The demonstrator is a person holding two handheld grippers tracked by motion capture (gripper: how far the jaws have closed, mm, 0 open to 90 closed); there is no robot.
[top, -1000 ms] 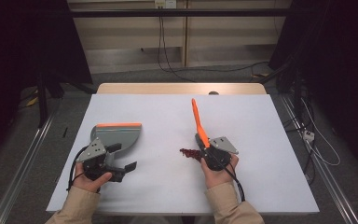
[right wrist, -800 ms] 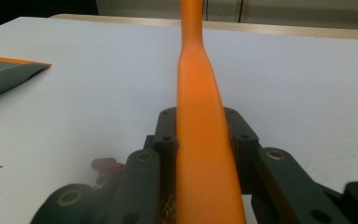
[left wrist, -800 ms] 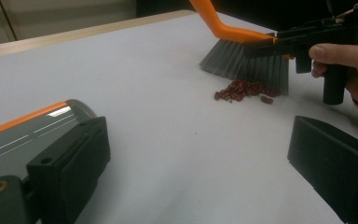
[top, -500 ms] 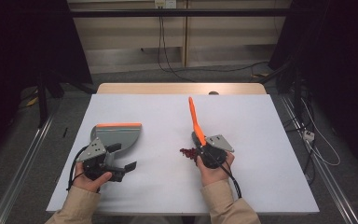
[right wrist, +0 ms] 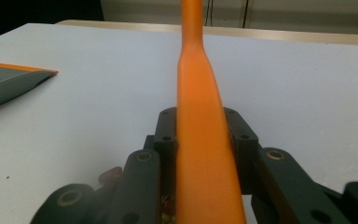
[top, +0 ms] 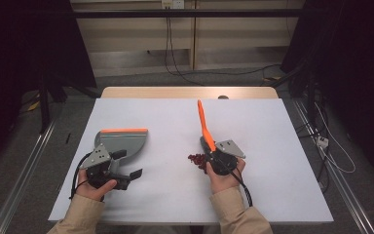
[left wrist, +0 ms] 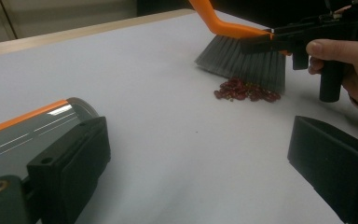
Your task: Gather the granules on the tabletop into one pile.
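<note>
An orange-handled brush (top: 203, 122) stands tilted at the table's middle, with my right gripper (top: 209, 146) shut on its handle (right wrist: 198, 116). Its grey bristles (left wrist: 242, 58) rest right behind a small heap of red beans (top: 197, 159) (left wrist: 247, 91). A grey dustpan (top: 124, 141) with an orange lip lies flat at the left. My left gripper (top: 128, 164) (left wrist: 198, 140) sits just in front of the dustpan with its jaws wide open and nothing between them. The dustpan's rounded grey part (left wrist: 28, 135) lies beside the left jaw.
A white sheet (top: 272, 136) covers the table, and a strip of bare wood (top: 190, 92) shows at the far edge. Cables and dark stands are on the floor around it. The dustpan's lip (right wrist: 9, 79) points toward the middle.
The brush handle has leaned a little to the left in the right gripper. The left gripper and the dustpan have not moved.
</note>
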